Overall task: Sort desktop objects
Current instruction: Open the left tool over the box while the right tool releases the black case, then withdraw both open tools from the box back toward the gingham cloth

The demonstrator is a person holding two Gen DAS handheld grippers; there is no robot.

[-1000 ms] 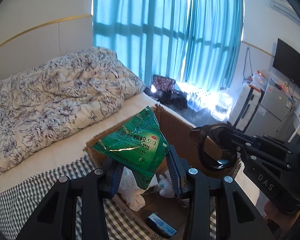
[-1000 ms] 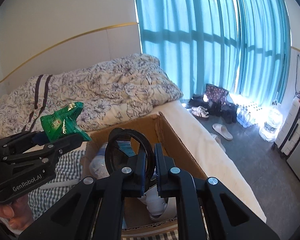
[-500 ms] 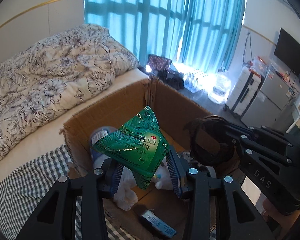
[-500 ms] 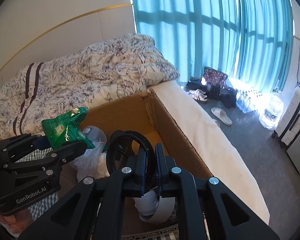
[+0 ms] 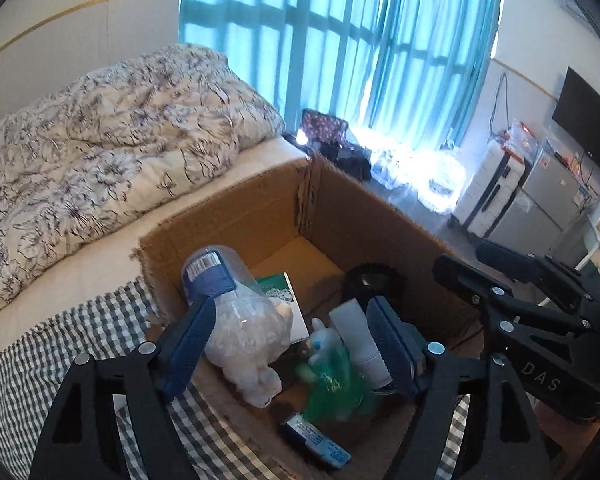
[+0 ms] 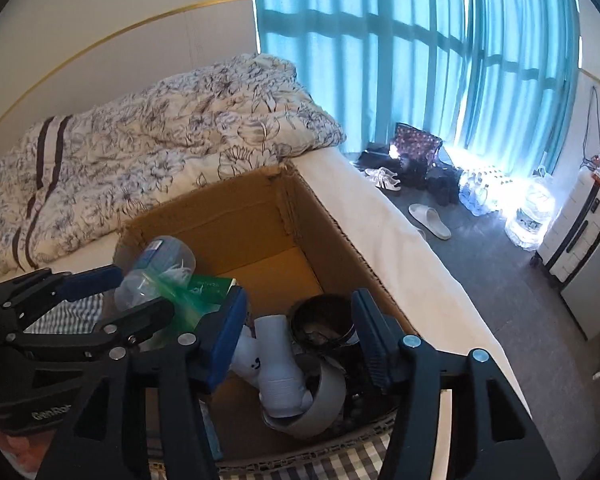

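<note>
Both grippers hover over an open cardboard box (image 5: pixel 228 216) (image 6: pixel 204 204). My left gripper (image 5: pixel 288 340) (image 6: pixel 140 292) has its jaws opening, with nothing pressed between the blue pads. A green packet (image 5: pixel 336 388) (image 6: pixel 180 300) shows as a blur below them, loose inside the box. My right gripper (image 6: pixel 299 334) (image 5: pixel 460 256) is opening too, its pads apart and bare. A black ring (image 6: pixel 324 320) (image 5: pixel 374 280) lies in the box beneath it, free of the pads.
The box also holds a clear bottle with a blue label (image 5: pixel 216 276), a white plush toy (image 5: pixel 252 344), a green book (image 5: pixel 284 292), white cups (image 6: pixel 276 368), a grey tape roll (image 6: pixel 324 400) and a small blue carton (image 5: pixel 316 436). A flowered quilt (image 5: pixel 112 140) lies behind; checked cloth (image 5: pixel 80 332) is in front.
Both grippers sank toward the box and opened. The left let go of the green packet and the right let go of the black ring; both things dropped into the box.
</note>
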